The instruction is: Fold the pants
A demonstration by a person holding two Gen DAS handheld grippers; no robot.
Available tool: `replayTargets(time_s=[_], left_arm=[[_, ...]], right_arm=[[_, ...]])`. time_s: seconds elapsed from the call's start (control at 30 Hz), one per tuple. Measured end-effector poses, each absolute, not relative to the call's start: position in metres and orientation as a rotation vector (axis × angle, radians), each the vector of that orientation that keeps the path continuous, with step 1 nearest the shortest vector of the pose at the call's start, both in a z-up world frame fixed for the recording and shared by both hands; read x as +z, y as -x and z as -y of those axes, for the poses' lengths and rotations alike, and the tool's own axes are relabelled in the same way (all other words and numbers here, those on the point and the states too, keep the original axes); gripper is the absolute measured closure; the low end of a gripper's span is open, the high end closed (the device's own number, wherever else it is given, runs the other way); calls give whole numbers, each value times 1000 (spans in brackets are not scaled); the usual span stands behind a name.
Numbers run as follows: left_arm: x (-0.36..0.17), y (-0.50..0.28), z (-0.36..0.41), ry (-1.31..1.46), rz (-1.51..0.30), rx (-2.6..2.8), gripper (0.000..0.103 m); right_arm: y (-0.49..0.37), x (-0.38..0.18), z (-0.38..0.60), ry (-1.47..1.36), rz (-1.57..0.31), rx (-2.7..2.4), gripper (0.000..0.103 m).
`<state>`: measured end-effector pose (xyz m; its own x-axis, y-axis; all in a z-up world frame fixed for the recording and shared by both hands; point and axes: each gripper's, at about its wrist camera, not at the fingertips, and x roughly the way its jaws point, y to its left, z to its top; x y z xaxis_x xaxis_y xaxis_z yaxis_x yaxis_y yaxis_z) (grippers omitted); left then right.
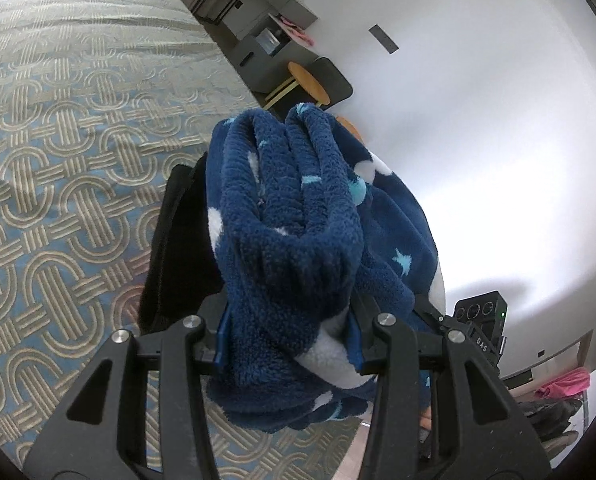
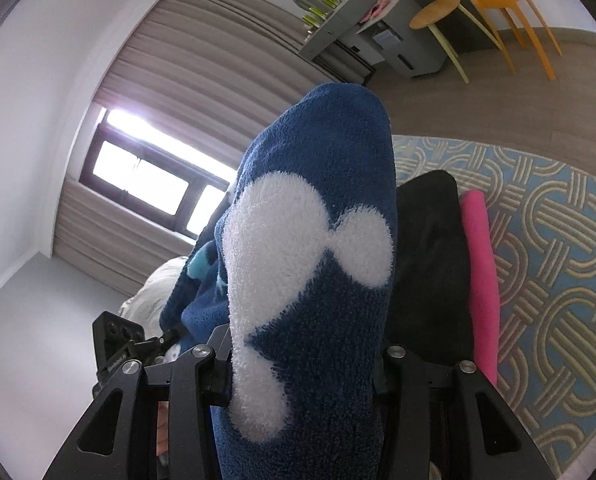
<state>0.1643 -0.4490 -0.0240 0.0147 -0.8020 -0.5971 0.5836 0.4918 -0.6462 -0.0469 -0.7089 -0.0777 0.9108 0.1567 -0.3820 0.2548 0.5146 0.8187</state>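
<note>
Navy fleece pants (image 1: 298, 216) with white patches and pale blue stars are bunched into a thick fold. My left gripper (image 1: 290, 332) is shut on this fold, which hides its fingertips. In the right wrist view another part of the pants (image 2: 317, 272), marked by a large white cloud shape, stands up between the jaws of my right gripper (image 2: 301, 376), which is shut on it. The pants hang above the patterned bedspread (image 1: 70, 168). Each gripper shows at the edge of the other's view: the right gripper (image 1: 481, 320) and the left gripper (image 2: 118, 344).
A black garment (image 1: 178, 240) lies on the bedspread just beyond the pants, with a pink cloth (image 2: 479, 272) beside it. Past the bed are a grey desk (image 2: 377, 36), a wooden stool (image 2: 437, 16) and an orange stool (image 2: 505, 0). A curtained window (image 2: 146, 176) is at the left.
</note>
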Motion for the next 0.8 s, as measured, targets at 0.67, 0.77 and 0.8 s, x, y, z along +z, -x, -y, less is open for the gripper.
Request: replayTargets(time_s=[0.67,0.77,0.8], left_arm=[[-91,-172,454,79,-1011,-1035,32],[-101,-178,452,74,-1031,-967,4],[-104,-182,450,101,-1059,-964,2]], right_arm=[[53,-118,689,-962,-426,-116,58],[50,-117,686,-933,-415,-140,57],[49,-116,686,-934,-411,-142,57]])
